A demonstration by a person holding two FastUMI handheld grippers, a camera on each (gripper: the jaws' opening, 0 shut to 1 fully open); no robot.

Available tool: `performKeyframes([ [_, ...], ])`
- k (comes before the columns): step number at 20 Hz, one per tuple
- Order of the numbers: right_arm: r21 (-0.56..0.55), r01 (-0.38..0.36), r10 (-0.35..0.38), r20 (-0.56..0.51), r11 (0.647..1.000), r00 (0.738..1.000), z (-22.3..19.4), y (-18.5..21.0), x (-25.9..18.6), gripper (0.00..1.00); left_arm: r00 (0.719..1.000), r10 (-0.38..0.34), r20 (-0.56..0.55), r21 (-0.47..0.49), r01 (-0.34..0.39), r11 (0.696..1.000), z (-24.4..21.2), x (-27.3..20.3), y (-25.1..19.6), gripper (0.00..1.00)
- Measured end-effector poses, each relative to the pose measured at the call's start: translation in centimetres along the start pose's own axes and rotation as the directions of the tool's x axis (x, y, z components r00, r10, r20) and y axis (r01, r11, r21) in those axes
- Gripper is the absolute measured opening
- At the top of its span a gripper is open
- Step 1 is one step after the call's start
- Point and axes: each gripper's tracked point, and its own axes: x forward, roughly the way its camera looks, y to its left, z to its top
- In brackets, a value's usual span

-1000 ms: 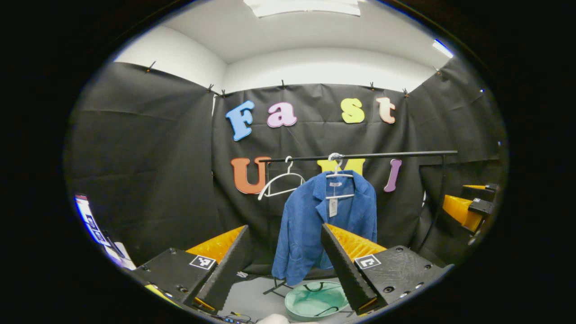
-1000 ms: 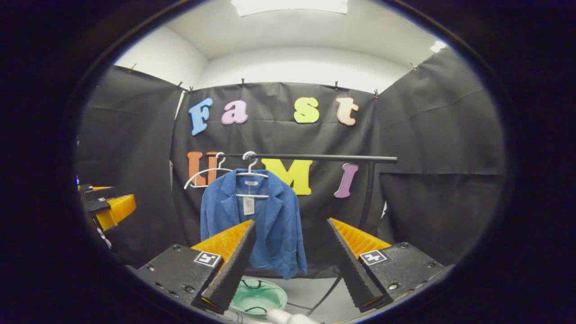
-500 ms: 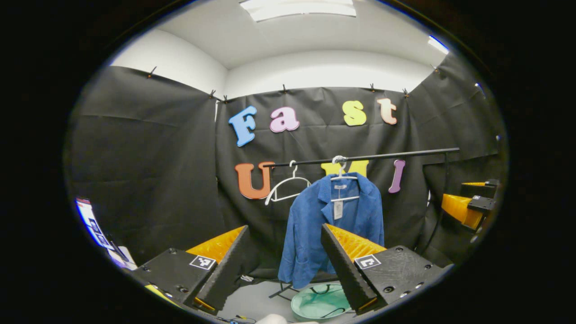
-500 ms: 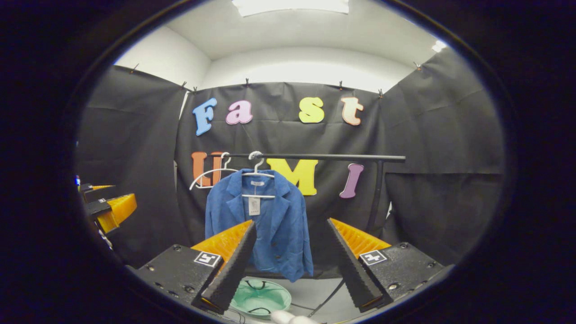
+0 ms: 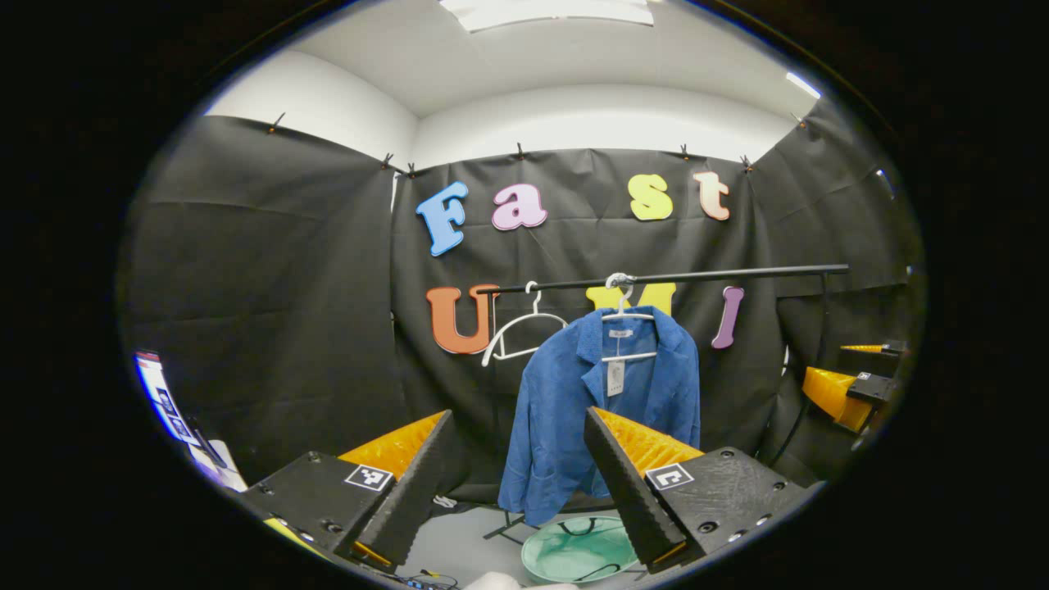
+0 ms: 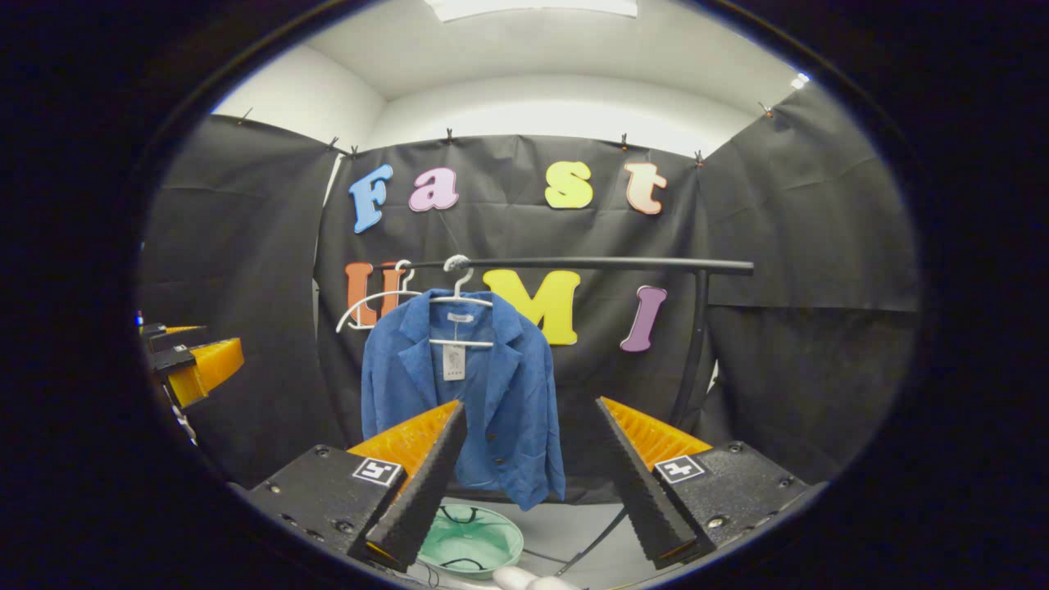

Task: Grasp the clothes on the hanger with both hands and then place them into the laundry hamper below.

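Black cloth walls close in a small booth where a blue jacket (image 5: 602, 410) hangs on a white hanger (image 5: 624, 315) from a black rail (image 5: 721, 275), an empty hanger (image 5: 520, 328) beside it and a green hamper (image 5: 578, 547) on the grey floor (image 5: 459, 545) right below its hem. Both grippers hang well short of the garment: the left gripper (image 5: 516, 467) is spread wide with nothing between its fingers, and the right gripper (image 6: 529, 463) is likewise wide apart and empty. Seen from the right gripper view, the jacket (image 6: 463, 393) hangs open at the front with a paper tag (image 6: 453, 361) at the collar, over the hamper (image 6: 471, 541). Soft and light by the look of it, the cloth should fold and slip rather than hold shape, so the shoulders, where fabric lies over the hanger, seem the surest places to pinch, one gripper to each. Room looks ample in front and to the right along the rail; the tight spots are the neighbouring hanger, the rail overhead, the rack's upright post (image 6: 695, 344) and a cable (image 6: 598, 537) trailing across the floor near the hamper.
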Motion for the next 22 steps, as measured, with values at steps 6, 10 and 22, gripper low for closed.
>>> performKeyframes([
  [6, -0.015, -0.075, 0.075, 0.013, 0.997, 0.997, -0.7, -1.1, 7.2, 0.95, 0.997, -0.065, 0.038, -0.042, 0.066, 0.997, -1.2, 5.3, -4.6, 1.0],
  [10, -0.007, -0.142, 0.142, -0.006, 0.99, 0.99, -1.8, -0.4, 13.5, 0.98, 1.0, 0.018, 0.021, -0.044, -0.017, 0.999, -2.9, 10.5, -4.4, 1.0],
  [22, 0.049, -0.233, 0.235, -0.034, 0.971, 0.971, -4.8, 3.1, 30.7, 0.97, 0.996, -0.023, 0.092, -0.074, 0.03, 0.997, -6.0, 25.9, -9.4, 1.0],
])
